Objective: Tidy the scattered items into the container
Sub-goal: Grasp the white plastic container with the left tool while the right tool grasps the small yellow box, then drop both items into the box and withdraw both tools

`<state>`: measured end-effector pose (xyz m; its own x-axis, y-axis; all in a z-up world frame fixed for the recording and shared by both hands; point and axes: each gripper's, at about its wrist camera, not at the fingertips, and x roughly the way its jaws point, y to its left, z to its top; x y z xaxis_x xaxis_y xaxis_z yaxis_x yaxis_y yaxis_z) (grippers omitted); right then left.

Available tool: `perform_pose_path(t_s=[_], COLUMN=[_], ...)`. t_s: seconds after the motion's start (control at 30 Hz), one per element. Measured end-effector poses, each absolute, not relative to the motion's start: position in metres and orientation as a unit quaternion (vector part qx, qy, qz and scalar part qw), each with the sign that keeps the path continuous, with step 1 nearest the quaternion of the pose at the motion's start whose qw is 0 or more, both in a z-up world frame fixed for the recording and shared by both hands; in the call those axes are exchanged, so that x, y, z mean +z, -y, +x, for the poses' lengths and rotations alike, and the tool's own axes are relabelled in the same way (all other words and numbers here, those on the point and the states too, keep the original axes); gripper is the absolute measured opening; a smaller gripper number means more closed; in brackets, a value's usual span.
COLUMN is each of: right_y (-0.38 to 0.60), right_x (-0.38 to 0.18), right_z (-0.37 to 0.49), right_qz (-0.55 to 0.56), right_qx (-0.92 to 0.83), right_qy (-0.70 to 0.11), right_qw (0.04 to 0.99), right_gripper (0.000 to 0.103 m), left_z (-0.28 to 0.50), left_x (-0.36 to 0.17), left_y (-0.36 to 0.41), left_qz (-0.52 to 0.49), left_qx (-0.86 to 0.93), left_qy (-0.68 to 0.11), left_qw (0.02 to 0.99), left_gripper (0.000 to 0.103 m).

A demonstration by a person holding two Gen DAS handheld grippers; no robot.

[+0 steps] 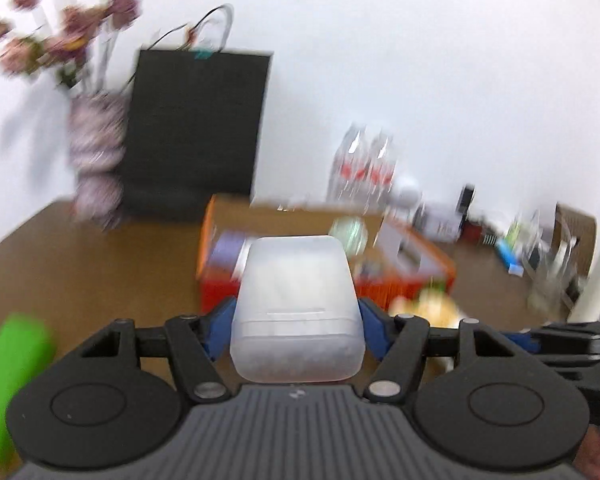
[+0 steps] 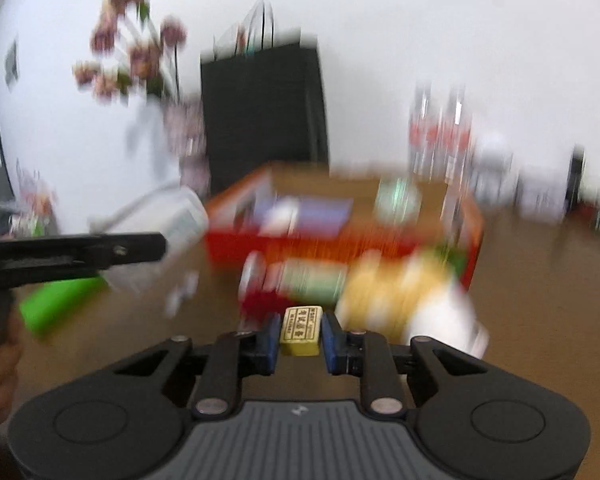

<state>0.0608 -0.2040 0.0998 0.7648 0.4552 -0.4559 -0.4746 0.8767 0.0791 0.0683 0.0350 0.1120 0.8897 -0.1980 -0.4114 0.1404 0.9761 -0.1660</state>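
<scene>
On the left, the left gripper (image 1: 296,332) has its fingers clamped on a frosted plastic tub (image 1: 296,308), held above the bench (image 1: 84,264) short of the orange box (image 1: 416,276); the tub is smooth and tapered, so I judge it could slide out if jolted. To the right, the right gripper (image 2: 300,340) pinches a small yellow block (image 2: 301,330); so narrow a hold may let it twist free before the orange box (image 2: 340,240); both hands converging could collide.
</scene>
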Motion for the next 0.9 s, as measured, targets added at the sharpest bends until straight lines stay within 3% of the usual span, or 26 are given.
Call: perform_pose_path(t_s=[0.1, 0.27, 0.43, 0.5, 0.53, 0.57, 0.6, 0.63, 0.7, 0.9], right_y=[0.209, 0.193, 0.183, 0.179, 0.178, 0.179, 0.181, 0.184, 0.19, 0.199], right_x=[0.135, 0.122, 0.07, 0.057, 0.051, 0.048, 0.047, 0.049, 0.055, 0.09], right_z=[0.131, 0.284, 0.356, 0.371, 0.376, 0.379, 0.38, 0.378, 0.374, 0.317], right_qz=[-0.032, -0.017, -0.049, -0.063, -0.069, -0.068, -0.059, -0.046, -0.023, 0.008], right_qx=[0.221, 0.181, 0.151, 0.133, 0.125, 0.121, 0.121, 0.128, 0.129, 0.123], right_qy=[-0.22, -0.335, -0.393, -0.402, -0.408, -0.412, -0.411, -0.406, -0.404, -0.386], right_qw=[0.95, 0.925, 0.906, 0.903, 0.902, 0.901, 0.902, 0.904, 0.905, 0.914], right_gripper=[0.021, 0.021, 0.021, 0.023, 0.028, 0.042, 0.047, 0.048, 0.06, 0.084], left_z=[0.166, 0.323, 0.379, 0.389, 0.391, 0.389, 0.385, 0.38, 0.372, 0.309], left_x=[0.132, 0.09, 0.052, 0.052, 0.054, 0.055, 0.057, 0.062, 0.073, 0.106], left_y=[-0.026, 0.008, 0.019, 0.024, 0.024, 0.021, 0.017, 0.014, 0.01, 0.0], left_qz=[-0.102, -0.057, -0.074, -0.072, -0.075, -0.08, -0.083, -0.085, -0.082, -0.064], left_qx=[-0.096, 0.017, 0.021, 0.011, 0.0, -0.006, -0.005, -0.001, 0.001, 0.006], left_qy=[-0.264, -0.361, -0.424, -0.433, -0.435, -0.433, -0.428, -0.421, -0.41, -0.392], left_qw=[0.954, 0.931, 0.903, 0.898, 0.897, 0.898, 0.9, 0.903, 0.908, 0.918], left_gripper=[0.066, 0.066, 0.067, 0.073, 0.078, 0.088, 0.091, 0.092, 0.098, 0.103])
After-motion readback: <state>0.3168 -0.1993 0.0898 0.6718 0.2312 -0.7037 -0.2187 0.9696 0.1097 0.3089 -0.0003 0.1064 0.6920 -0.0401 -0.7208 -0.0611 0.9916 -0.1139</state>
